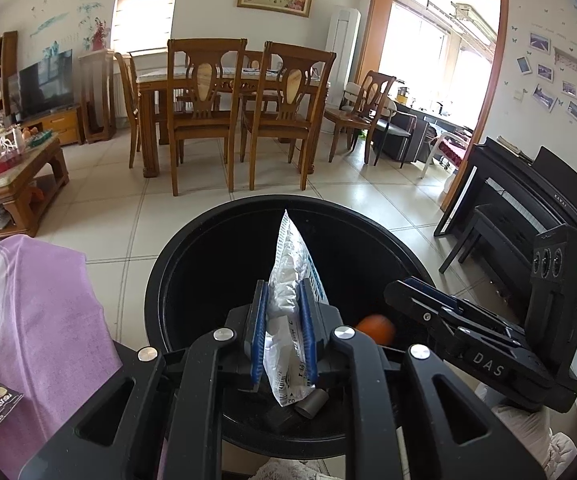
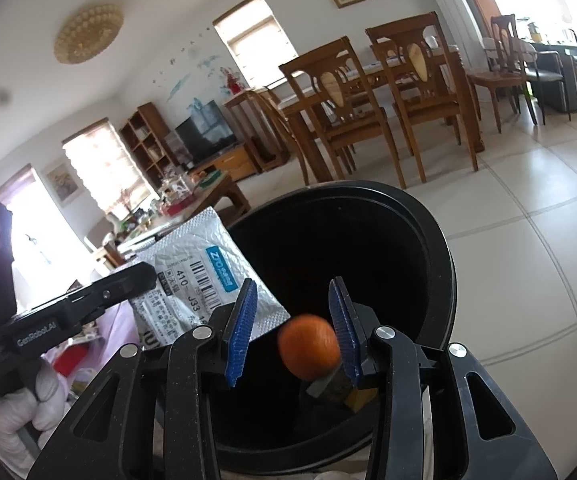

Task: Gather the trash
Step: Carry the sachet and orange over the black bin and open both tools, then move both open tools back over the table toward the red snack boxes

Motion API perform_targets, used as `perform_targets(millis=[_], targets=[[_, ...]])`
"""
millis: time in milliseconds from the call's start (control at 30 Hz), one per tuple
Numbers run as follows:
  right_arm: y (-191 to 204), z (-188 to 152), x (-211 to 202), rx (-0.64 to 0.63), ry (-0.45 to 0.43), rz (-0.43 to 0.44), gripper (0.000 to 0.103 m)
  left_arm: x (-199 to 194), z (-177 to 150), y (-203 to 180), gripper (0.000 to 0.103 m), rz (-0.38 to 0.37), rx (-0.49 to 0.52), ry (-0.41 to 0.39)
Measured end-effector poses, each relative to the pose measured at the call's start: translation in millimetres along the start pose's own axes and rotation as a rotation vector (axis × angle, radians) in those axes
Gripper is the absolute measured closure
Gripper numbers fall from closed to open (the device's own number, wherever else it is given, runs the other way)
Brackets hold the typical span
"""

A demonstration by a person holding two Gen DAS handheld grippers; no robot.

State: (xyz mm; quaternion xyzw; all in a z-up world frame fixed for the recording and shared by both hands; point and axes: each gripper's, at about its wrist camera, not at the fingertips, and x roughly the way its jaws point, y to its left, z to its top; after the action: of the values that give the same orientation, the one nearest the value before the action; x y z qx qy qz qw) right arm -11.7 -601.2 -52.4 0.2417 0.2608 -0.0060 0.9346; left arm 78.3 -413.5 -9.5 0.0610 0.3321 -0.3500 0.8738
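Left wrist view: both grippers over the black bin (image 1: 192,248).
Left gripper (image 1: 284,320) fingers clamp a white padded mailer (image 1: 288,264) above the bin; right gripper (image 2: 294,322) fingers stand apart, blurred orange ball (image 2: 308,346) between them.

Both black handheld grippers are angled downward, side by side.
The left gripper (image 1: 282,320) is held with its blue-padded fingers (image 1: 259,332) narrowly apart; the right gripper (image 2: 294,328) is held wider, and a white-gloved hand (image 2: 44,396) is seen gripping the left handle.
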Motion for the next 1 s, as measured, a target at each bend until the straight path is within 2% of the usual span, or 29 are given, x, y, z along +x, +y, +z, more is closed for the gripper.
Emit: perform_targets(millis=[33,200,267,367,400,433,467,500,567,633,700,867,1000], targets=[[0.6,0.0,-0.8,-0.004,-0.002,-0.003,0.059,-0.5,1.9,1.5,0.084,-0.001,-0.001,0.002],[5.0,1.6,-4.6,-0.008,-0.01,-0.009,0.059,-5.6,2.2,4.5,0.084,-0.002,-0.011,-0.002],[7.5,2.3,-6.6,-0.01,-0.018,-0.015,0.049,-8.3,2.1,5.4,0.084,0.002,-0.011,-0.006],[13.5,3.1,-9.0,-0.019,-0.025,-0.02,0.047,-17.0,2.0,8.7,0.08,-0.001,-0.019,-0.014],[14.2,3.0,-10.1,-0.022,-0.025,-0.022,0.047,-20.5,1.7,10.1,0.069,0.001,-0.021,-0.017],[16.5,3.5,-10.2,-0.026,-0.026,-0.023,0.043,-23.5,1.7,11.3,0.05,0.006,-0.023,-0.022],[18.9,4.4,-10.7,-0.029,-0.028,-0.022,0.037,-29.9,1.1,13.5,0.041,0.02,-0.027,-0.041],[21.3,4.7,-11.9,-0.033,-0.031,-0.023,0.036,-36.5,0.6,15.2,0.031,0.037,-0.029,-0.066],[28.2,4.9,-13.4,-0.042,-0.037,-0.025,0.033,-49.5,-0.6,20.3,0.029,0.054,-0.029,-0.093],[37.2,4.7,-15.1,-0.05,-0.045,-0.027,0.025,-61.2,-1.4,28.2,0.021,0.055,-0.046,-0.103],[47.6,6.2,-15.0,-0.062,-0.054,-0.031,0.023,-75.6,-4.1,39.6,0.017,0.064,-0.066,-0.128],[83.4,9.5,-7.7,-0.11,-0.052,-0.008,0.021,-111.0,-12.3,79.8,0.017,0.121,-0.1,-0.158],[126.9,6.0,3.3,-0.174,-0.043,0.039,0.019,-139.5,-22.2,120.8,0.017,0.185,-0.141,-0.178]])
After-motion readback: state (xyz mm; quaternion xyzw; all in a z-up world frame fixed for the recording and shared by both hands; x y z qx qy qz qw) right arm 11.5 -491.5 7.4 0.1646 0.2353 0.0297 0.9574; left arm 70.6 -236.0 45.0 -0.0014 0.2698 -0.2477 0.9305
